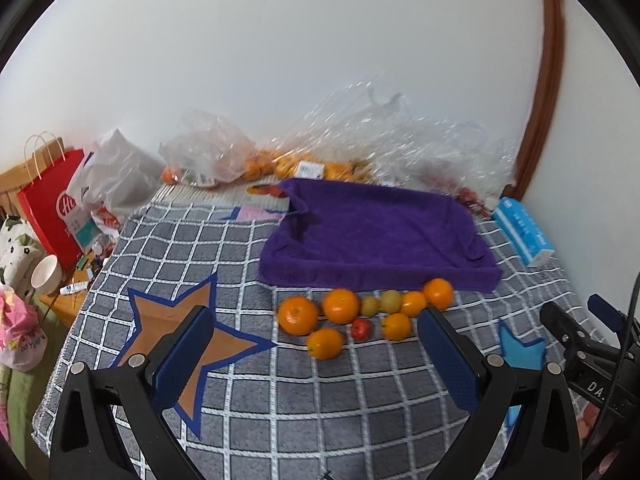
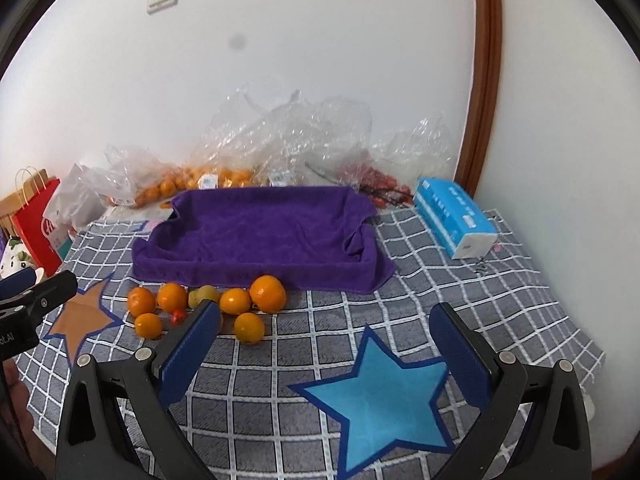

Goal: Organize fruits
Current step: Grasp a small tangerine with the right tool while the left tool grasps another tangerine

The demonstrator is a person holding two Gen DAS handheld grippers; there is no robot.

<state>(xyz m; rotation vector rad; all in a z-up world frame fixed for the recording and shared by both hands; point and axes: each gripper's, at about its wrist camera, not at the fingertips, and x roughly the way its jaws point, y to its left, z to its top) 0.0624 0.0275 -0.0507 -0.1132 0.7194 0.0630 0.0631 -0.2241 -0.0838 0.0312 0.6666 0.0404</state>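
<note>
Several oranges [image 1: 341,305] [image 2: 268,293], two yellow-green fruits [image 1: 390,301] [image 2: 208,293] and a small red fruit [image 1: 361,328] [image 2: 179,317] lie in a cluster on the checked cloth, just in front of a tray lined with a purple towel [image 1: 376,236] [image 2: 260,236]. The tray holds nothing. My left gripper [image 1: 316,320] hovers open just short of the cluster, with nothing between its fingers. My right gripper [image 2: 326,314] is open too, empty, to the right of the fruit above a blue star patch [image 2: 384,400]. The left gripper's body [image 2: 24,304] shows at the right wrist view's left edge.
Clear plastic bags with more oranges and red fruit [image 1: 304,160] [image 2: 248,152] line the wall behind the tray. A blue tissue pack [image 1: 524,230] [image 2: 456,216] lies right of the tray. A red paper bag [image 1: 52,208], a white bowl [image 1: 46,274] and clutter stand beyond the cloth's left edge.
</note>
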